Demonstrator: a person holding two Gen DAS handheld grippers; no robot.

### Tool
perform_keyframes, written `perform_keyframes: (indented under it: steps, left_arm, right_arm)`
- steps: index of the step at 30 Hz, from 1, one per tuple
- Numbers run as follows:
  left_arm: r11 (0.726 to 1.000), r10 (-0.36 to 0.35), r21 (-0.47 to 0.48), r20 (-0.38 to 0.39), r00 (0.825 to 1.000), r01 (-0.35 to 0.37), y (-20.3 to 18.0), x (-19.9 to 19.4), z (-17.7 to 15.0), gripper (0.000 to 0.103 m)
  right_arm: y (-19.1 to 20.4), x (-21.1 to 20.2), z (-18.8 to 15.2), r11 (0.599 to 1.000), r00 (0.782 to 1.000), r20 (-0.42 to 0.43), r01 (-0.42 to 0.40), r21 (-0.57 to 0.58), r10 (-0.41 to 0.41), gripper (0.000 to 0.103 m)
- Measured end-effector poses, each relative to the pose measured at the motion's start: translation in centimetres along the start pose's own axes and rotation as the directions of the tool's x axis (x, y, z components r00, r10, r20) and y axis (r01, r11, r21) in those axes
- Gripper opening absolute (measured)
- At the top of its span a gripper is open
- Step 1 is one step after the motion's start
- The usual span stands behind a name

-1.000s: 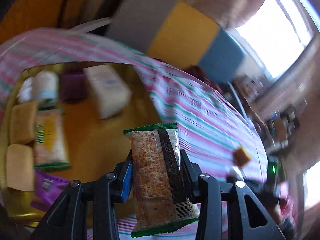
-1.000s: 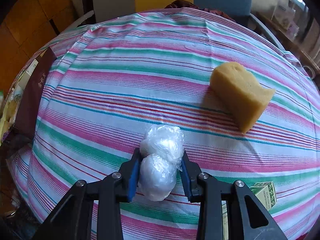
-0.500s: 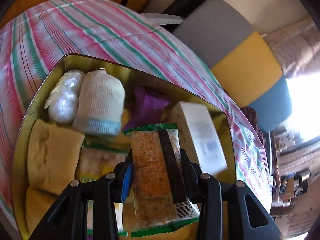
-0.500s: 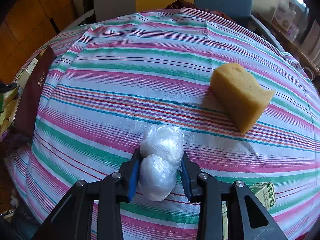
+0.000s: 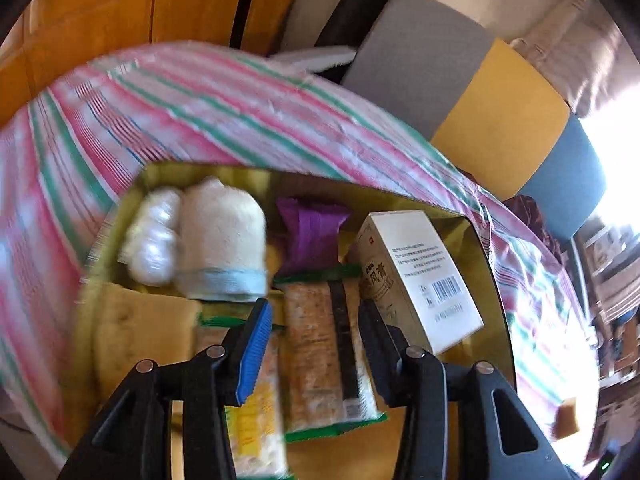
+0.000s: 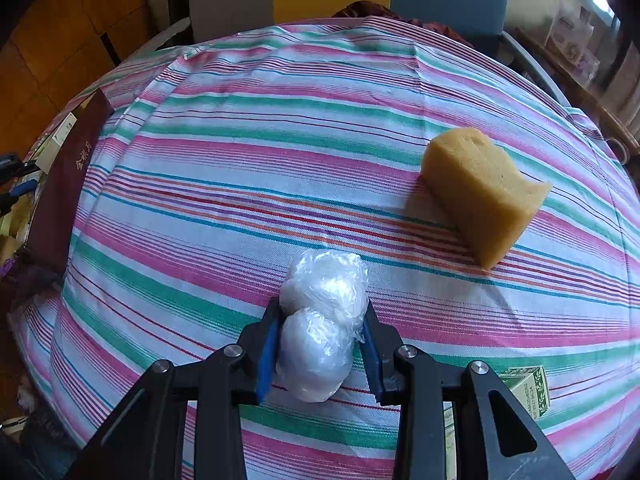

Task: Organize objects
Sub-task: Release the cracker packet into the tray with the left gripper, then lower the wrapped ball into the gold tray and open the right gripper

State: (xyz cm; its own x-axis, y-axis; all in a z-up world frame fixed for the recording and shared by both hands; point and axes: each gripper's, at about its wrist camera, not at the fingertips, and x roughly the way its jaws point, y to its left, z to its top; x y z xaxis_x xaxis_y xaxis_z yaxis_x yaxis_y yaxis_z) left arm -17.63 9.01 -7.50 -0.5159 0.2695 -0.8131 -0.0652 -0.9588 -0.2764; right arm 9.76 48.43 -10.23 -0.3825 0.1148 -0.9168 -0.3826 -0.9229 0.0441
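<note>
- Since a second ago: cracker packet (image 5: 328,352) gone from hanging over the striped cloth (image 5: 224,116) to lying inside the gold tin (image 5: 486,264); gap now showing on both sides of it where it was pinched before.
- Left wrist view: left gripper (image 5: 316,320) over the tin, jaws opening, packet between them but pads clear of it. Around the packet: white box (image 5: 420,276) just right, purple wrapper (image 5: 310,230) beyond, rolled towel (image 5: 222,240) and plastic-wrapped bundle (image 5: 154,236) beyond-left, yellow sponge (image 5: 140,336) left.
- Right wrist view: right gripper (image 6: 320,344) unmoved, clamped narrowly on white plastic-wrapped balls (image 6: 320,320) over the cloth. From the balls: loose sponge block (image 6: 480,188) far right, green-printed carton (image 6: 524,390) near right, maroon box lid (image 6: 68,184) far left.
</note>
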Motion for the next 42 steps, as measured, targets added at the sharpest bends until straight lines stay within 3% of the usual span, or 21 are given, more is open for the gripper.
perform_keyframes:
  steps: [8,13,23,30,37,42]
  left_arm:
    - [0.985,-0.017,0.173,0.179,0.984,-0.014,-1.0,-7.7,-3.0,0.045]
    - [0.968,-0.035,0.248,0.24,0.97,-0.027,-1.7,-11.5,-5.0,0.045]
    - [0.94,-0.04,0.336,0.286,0.957,-0.061,-2.3,-14.6,-7.7,0.045]
    - [0.932,-0.041,0.357,0.284,0.958,-0.066,-2.0,-15.2,-8.7,0.045]
    - [0.932,-0.04,0.357,0.26,0.965,-0.057,-1.2,-14.8,-9.2,0.045]
    - [0.939,-0.031,0.34,0.24,0.97,-0.054,-0.3,-14.3,-9.2,0.045]
  right_arm:
    - [0.1,-0.4,-0.4,1.0,1.0,0.006,0.017,-0.02,-0.017,0.037]
    - [0.2,-0.5,-0.4,0.999,1.0,0.009,0.027,-0.028,-0.027,0.037]
    - [0.8,-0.6,-0.6,0.997,0.998,0.012,0.062,-0.046,-0.061,0.037]
    - [1.7,-0.9,-0.5,0.995,0.996,0.006,0.089,-0.05,-0.088,0.035]
    - [5.1,-3.2,1.3,0.999,0.995,0.091,-0.031,-0.031,0.034,0.035]
    - [11.3,-5.7,3.5,0.98,0.967,0.171,-0.172,-0.102,0.188,0.035]
